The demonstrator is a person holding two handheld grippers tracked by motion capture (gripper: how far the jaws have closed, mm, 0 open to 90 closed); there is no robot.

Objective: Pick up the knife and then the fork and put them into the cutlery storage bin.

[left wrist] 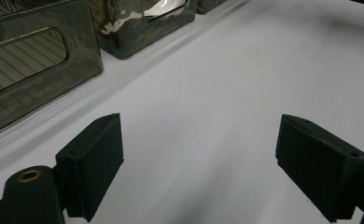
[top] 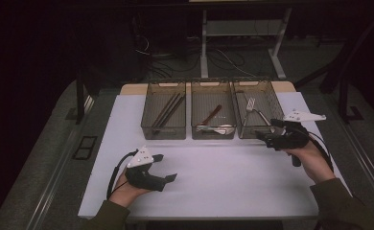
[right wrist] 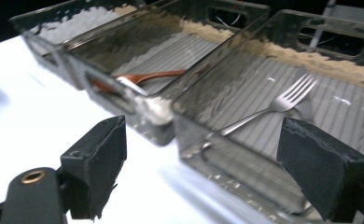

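Three smoky see-through bins stand in a row at the back of the white table [top: 223, 182]. The left bin [top: 163, 130] holds dark chopsticks [top: 168, 110]. In the middle bin [top: 213, 133] lie a brown spoon [top: 214, 114] and a white spoon [top: 222, 128]. A metal fork [top: 250, 104] lies in the right bin [top: 273, 98]. My left gripper [top: 167, 167] rests low over the front left of the table, open, with bare table between its jaws [left wrist: 199, 158]. My right gripper [top: 266, 129] hovers at the right bin's front corner, open and holding nothing; the fork [right wrist: 283, 102] is beyond its jaws [right wrist: 201, 163].
A person's hands and dark sleeves come in from the bottom. Behind the table are a dark floor, cables and white desk legs [top: 204, 48]. A wide bare stretch of white table lies between the two grippers.
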